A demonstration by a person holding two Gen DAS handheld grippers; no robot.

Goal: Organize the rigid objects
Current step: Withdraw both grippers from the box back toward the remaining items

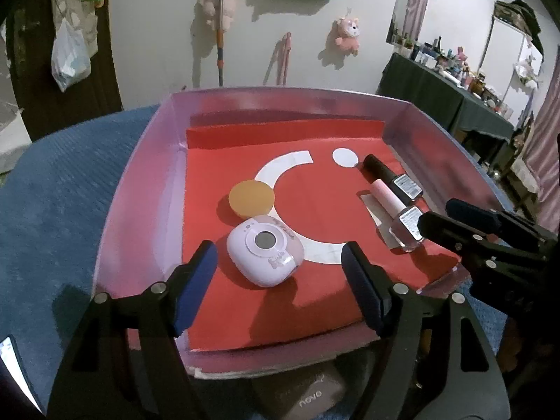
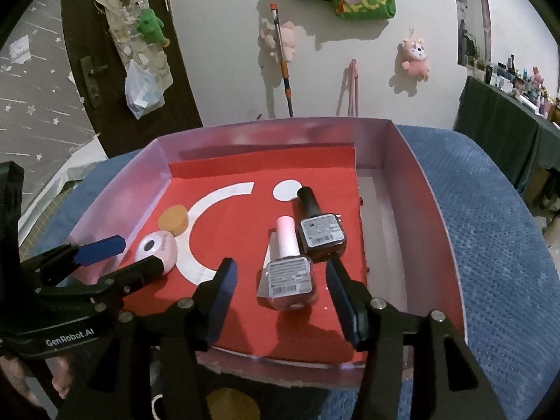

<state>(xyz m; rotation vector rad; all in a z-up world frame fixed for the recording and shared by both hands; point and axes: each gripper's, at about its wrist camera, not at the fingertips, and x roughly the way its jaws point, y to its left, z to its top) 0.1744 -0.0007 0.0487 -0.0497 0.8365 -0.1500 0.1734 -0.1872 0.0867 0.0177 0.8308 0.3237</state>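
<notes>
The blue textured desk (image 1: 63, 189) carries a shallow pink-walled tray (image 1: 140, 189) lined with a red sheet (image 1: 315, 203) bearing a white crescent and dot. Inside the tray, on the left, the lilac rounded case (image 1: 263, 253) lies flat near the front, and the orange round puck (image 1: 251, 198) sits just behind it, touching or nearly so. Over on the right, the pink nail polish bottle (image 2: 288, 269) lies on its side, cap pointing to the back wall, and the black nail polish bottle (image 2: 320, 229) lies just beside it, same heading. The left claw (image 1: 280, 287) hangs wide open over the tray's front edge, the lilac case ahead between its fingers, gripping nothing. The right claw (image 2: 278, 301) is spread wide too, empty, the pink bottle's base between its fingertips without contact.
</notes>
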